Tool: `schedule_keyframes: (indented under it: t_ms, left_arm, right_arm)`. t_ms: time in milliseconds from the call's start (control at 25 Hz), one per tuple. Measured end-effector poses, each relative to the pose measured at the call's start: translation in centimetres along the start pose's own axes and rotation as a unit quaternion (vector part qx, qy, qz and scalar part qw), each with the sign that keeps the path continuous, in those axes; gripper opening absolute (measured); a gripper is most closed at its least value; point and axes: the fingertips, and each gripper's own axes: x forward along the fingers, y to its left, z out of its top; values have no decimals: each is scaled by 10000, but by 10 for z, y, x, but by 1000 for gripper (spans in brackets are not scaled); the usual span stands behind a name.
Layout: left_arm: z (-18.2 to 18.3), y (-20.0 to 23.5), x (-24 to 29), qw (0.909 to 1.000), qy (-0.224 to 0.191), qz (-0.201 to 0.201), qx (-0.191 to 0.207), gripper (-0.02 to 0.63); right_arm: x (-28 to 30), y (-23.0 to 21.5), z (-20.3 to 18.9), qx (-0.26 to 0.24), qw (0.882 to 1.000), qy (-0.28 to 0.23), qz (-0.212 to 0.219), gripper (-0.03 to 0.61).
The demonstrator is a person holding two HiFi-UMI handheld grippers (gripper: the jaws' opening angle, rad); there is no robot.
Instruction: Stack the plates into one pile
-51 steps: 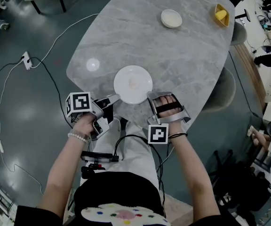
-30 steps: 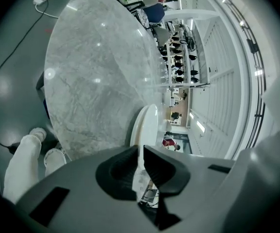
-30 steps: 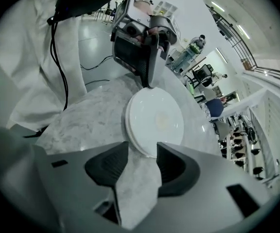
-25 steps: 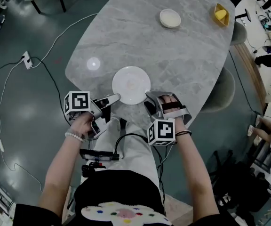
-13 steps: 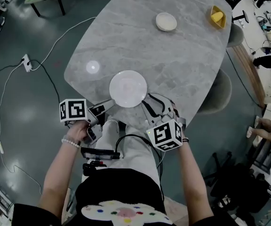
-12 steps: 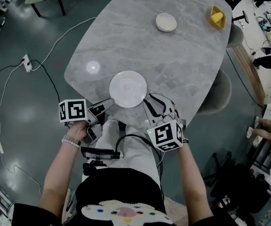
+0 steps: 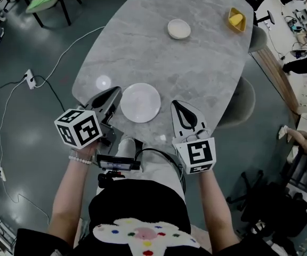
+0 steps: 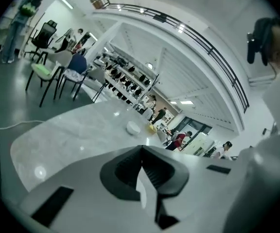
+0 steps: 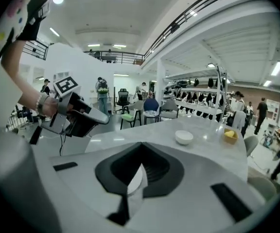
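Holding left gripper (image 7: 112, 91) and right gripper (image 7: 177, 104) either side of the worktop (image 7: 196, 68) plate (image 7: 140, 102), with fingers just snapped together on nothing.

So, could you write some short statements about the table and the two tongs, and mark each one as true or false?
1. The large white plate lies on the table between the left tongs and the right tongs. True.
2. The right tongs grip the large white plate. False: they have just closed, on nothing.
3. The left tongs stand open. False: they too have just closed, empty.
4. The small white bowl sits on the large white plate. False: it stands far across the table.
5. A yellow dish stands near the table's far edge. True.
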Motion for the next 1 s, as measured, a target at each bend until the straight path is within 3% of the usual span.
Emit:
schedule_keyframes:
  t_ms: [240, 480, 880, 1000]
  left_arm:
    - [42, -40, -6, 9938, -561, -4, 955, 11]
    - [74, -72, -17, 9803, -1017, -59, 1695, 11]
    - [88, -102, -38, 9610, -1291, -10, 2445, 11]
    - [85, -104, -38, 9591, -1304, 33, 2513, 11]
  right_arm:
    - [-22, -19, 37, 428, 9970, -523, -369, 5]
    - [-39, -27, 67, 415, 9941, -834, -558, 5]
    - [-62, -36, 95, 497, 9898, -1127, -714, 5]
    - [-64, -38, 95, 558, 9892, -1152, -712, 5]
